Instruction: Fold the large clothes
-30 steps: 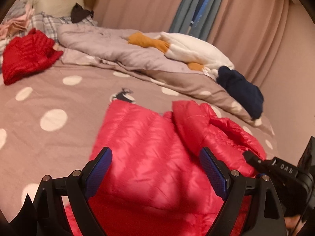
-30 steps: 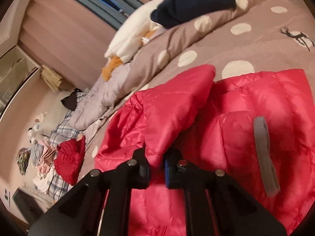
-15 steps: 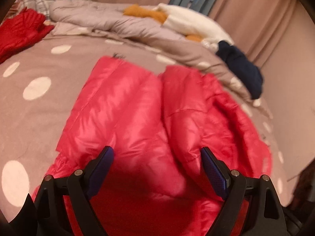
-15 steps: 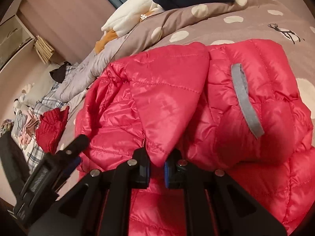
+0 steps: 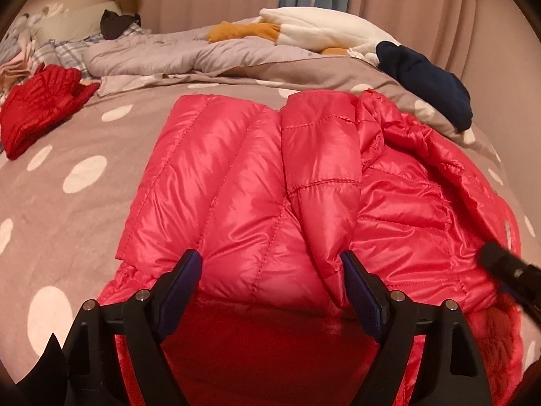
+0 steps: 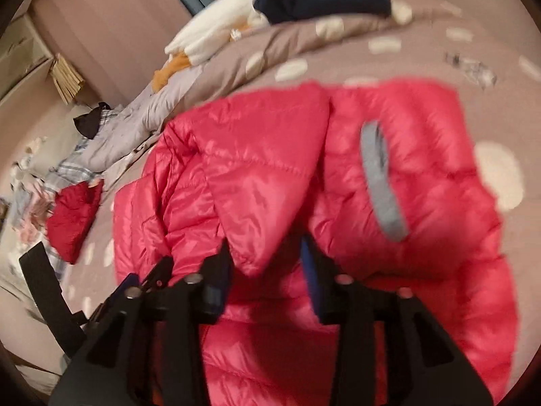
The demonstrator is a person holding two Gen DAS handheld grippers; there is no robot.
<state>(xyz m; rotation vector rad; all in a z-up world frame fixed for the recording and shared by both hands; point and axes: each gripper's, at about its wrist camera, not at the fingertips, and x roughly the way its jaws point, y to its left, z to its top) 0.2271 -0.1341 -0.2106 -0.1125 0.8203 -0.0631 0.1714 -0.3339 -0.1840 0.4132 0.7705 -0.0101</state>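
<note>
Sleeve (image 6: 263,182) laid across red down jacket (image 5: 216,182): right gripper (image 6: 267,264), jaws just opening, releases it; left gripper (image 5: 270,280) wide, empty; next fold needs a fresh hem grip.

- One pink puffy jacket (image 5: 257,182) on the bed.
- One small red jacket (image 5: 40,108).
- One dark blue top (image 5: 426,81).
- One white plush toy (image 5: 324,27).
- Two grippers: left gripper (image 5: 270,287), right gripper (image 6: 267,270).

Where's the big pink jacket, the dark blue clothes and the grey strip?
Pink jacket (image 5: 216,182), left wrist view, on its flat quilted panel.
Dark blue clothes (image 5: 429,81), left wrist view, middle of the bundle.
Grey strip (image 6: 382,182), right wrist view, halfway along it.
</note>
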